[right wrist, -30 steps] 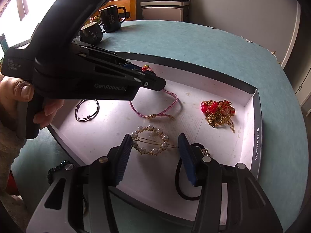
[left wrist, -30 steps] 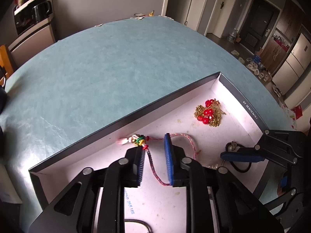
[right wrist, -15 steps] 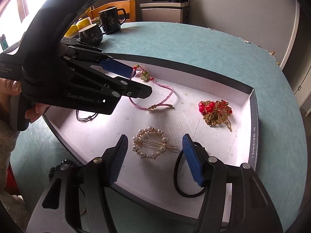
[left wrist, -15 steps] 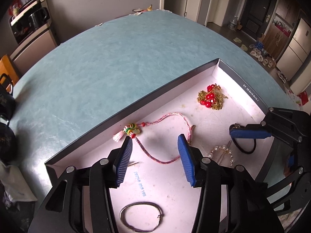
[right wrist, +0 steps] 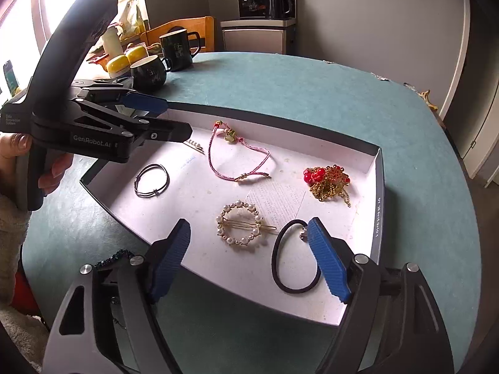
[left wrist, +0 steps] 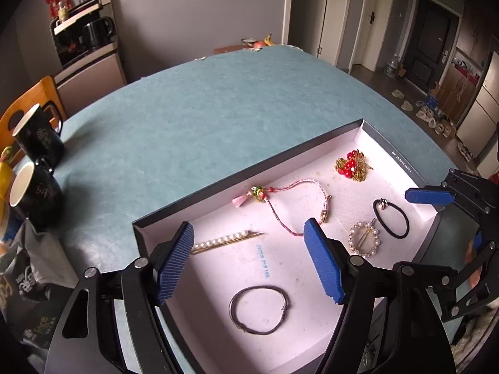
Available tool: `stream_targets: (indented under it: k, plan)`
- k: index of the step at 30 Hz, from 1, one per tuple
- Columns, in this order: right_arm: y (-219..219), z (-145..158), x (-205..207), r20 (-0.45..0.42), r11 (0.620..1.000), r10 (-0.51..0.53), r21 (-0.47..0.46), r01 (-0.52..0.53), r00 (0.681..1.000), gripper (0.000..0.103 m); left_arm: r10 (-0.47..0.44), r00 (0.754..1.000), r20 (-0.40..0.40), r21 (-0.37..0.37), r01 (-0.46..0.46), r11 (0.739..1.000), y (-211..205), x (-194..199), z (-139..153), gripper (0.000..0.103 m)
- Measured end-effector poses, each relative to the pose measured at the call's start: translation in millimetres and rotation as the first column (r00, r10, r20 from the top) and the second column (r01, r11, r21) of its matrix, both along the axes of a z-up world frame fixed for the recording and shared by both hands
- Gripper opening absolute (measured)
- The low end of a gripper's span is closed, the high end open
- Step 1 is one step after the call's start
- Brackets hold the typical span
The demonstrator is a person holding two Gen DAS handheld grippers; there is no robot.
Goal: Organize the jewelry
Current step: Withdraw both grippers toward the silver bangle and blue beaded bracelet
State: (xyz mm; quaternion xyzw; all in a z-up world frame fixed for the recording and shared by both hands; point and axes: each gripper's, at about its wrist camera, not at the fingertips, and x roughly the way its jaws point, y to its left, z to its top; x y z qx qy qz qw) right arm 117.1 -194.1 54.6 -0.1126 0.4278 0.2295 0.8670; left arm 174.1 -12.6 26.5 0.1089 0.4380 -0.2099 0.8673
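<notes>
A shallow white box (left wrist: 280,152) (right wrist: 379,187) on the teal table holds jewelry: a pink cord bracelet (left wrist: 293,205) (right wrist: 237,159), a red-and-gold chain (left wrist: 352,165) (right wrist: 327,180), a round pearl clip (left wrist: 364,242) (right wrist: 240,226), a black hair tie (left wrist: 391,218) (right wrist: 290,265), a pearl bar pin (left wrist: 224,241) and a thin metal bangle (left wrist: 259,310) (right wrist: 152,180). My left gripper (left wrist: 249,261) is open and empty above the box's near end; it also shows in the right wrist view (right wrist: 168,118). My right gripper (right wrist: 249,258) is open and empty above the pearl clip.
Two dark mugs (left wrist: 36,162) (right wrist: 162,59) stand at the table's edge near a wooden chair (right wrist: 187,29). A dark beaded piece (right wrist: 113,257) lies on the table outside the box. Yellow items (right wrist: 128,59) sit behind the mugs.
My left gripper has opened, let go of the pink cord bracelet and pulled back and up. The bracelet now lies in the box. My right gripper has drawn back slightly.
</notes>
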Motion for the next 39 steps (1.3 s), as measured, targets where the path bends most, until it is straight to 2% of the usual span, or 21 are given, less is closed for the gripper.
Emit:
stream_targets:
  k: [2,5,13,20,25,28,32,39]
  plan:
    - [-3.6,6.8,-8.1,0.027,1.000,-0.006,0.001,0.006,1.000,0.089,0.007,1.000,0.020,-0.007,-0.006,1.000,4.3,-5.6,6.4,0.078]
    - [-8.2,16.6,-20.5,0.055,1.000,-0.005,0.008,0.005,0.998,0.093,0.017,0.998,0.053,-0.020,-0.016,1.000,11.0,-17.9,14.7,0.080]
    - [-13.4,23.8,-64.1,0.064,0.996,0.074,0.035,-0.076,0.995,0.095,0.032,0.993,0.114,-0.039,-0.028,0.999,26.2,-72.1,27.2,0.083]
    - [3.2,-3.1,-97.9,0.026,0.985,0.174,-0.001,-0.174,0.984,0.095,0.054,0.992,0.110,-0.040,-0.050,0.998,37.5,-118.4,10.3,0.089]
    - [12.7,-18.9,-105.9,-0.006,0.981,0.194,-0.003,-0.194,0.981,0.095,0.081,0.990,0.112,-0.046,-0.076,0.996,42.5,-144.2,-7.1,0.089]
    - [18.7,-21.4,-108.9,0.000,0.976,0.216,-0.010,-0.216,0.976,0.095,0.090,0.992,0.090,-0.056,-0.085,0.995,46.4,-152.7,-17.4,0.091]
    - [28.9,-23.5,-111.3,0.001,0.966,0.259,-0.008,-0.259,0.966,0.095,0.099,0.993,0.065,-0.033,-0.097,0.995,49.0,-155.2,-28.9,0.091]
    - [48.4,-28.6,-107.8,0.022,0.944,0.327,-0.046,-0.326,0.945,0.094,0.093,0.993,0.068,-0.041,-0.090,0.995,48.0,-158.5,-30.0,0.091]
